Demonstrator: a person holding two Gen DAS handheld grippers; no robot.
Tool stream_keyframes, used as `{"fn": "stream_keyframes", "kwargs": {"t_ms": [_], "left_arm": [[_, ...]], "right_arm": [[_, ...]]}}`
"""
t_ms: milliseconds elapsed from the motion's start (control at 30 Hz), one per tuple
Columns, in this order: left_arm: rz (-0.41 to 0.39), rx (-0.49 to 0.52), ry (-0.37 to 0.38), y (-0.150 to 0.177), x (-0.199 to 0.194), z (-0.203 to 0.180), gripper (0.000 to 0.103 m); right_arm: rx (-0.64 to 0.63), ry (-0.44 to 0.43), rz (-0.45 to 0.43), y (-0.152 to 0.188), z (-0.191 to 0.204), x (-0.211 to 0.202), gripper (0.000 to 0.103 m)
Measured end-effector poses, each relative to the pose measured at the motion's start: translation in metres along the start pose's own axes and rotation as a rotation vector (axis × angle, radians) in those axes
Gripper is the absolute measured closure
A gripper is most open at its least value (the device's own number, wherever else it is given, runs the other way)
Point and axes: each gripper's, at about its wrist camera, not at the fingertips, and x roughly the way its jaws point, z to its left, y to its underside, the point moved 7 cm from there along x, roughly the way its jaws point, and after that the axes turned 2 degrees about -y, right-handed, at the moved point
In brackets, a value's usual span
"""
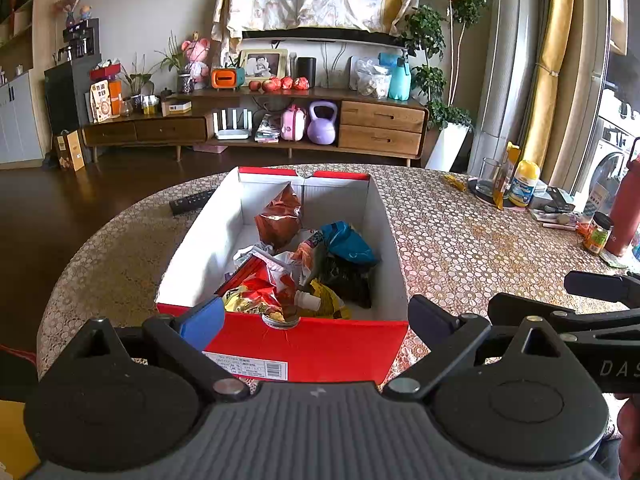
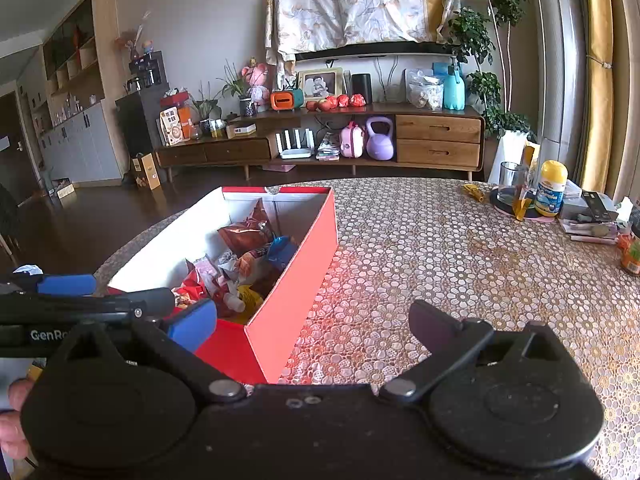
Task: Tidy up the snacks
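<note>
Red cardboard forms the outside of the open box (image 1: 304,344), white within, standing on the counter (image 1: 460,240) whose cloth is patterned with small pale flowers. At the far left of the counter a dark remote control (image 1: 191,201) lies just beside the box's left wall. Inside the box sit the snacks: a brown foil bag (image 1: 278,220) leaning toward the far end, a red and yellow packet (image 1: 256,292) at the near left, a small white bottle (image 1: 307,301) near the front wall, and a blue packet (image 1: 347,242) over a black one (image 1: 348,280) on the right. The left gripper (image 1: 316,318) hovers at the box's near end, its fingers (image 1: 202,320) spread wide apart with nothing between them, one to each side of the front wall. Further right, the right gripper (image 2: 314,324) hangs above the counter just beside the box's right wall, its fingers (image 2: 192,322) likewise released and empty. At the counter's far right stand a glass (image 1: 488,176), a yellow-capped bottle (image 1: 524,184), a small jar (image 1: 598,234) and a red flask (image 1: 626,204), well apart from the box.
</note>
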Motion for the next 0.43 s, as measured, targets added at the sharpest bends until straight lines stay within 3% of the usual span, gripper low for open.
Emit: {"fn": "stream_keyframes", "kwargs": {"t_ms": [433], "left_arm": [[-0.007,0.009,0.003,0.0058,0.0015,0.0022,0.004]], "right_arm": [[0.001,-0.003,-0.001,0.0002,-0.0005,-0.0011,0.0]]}}
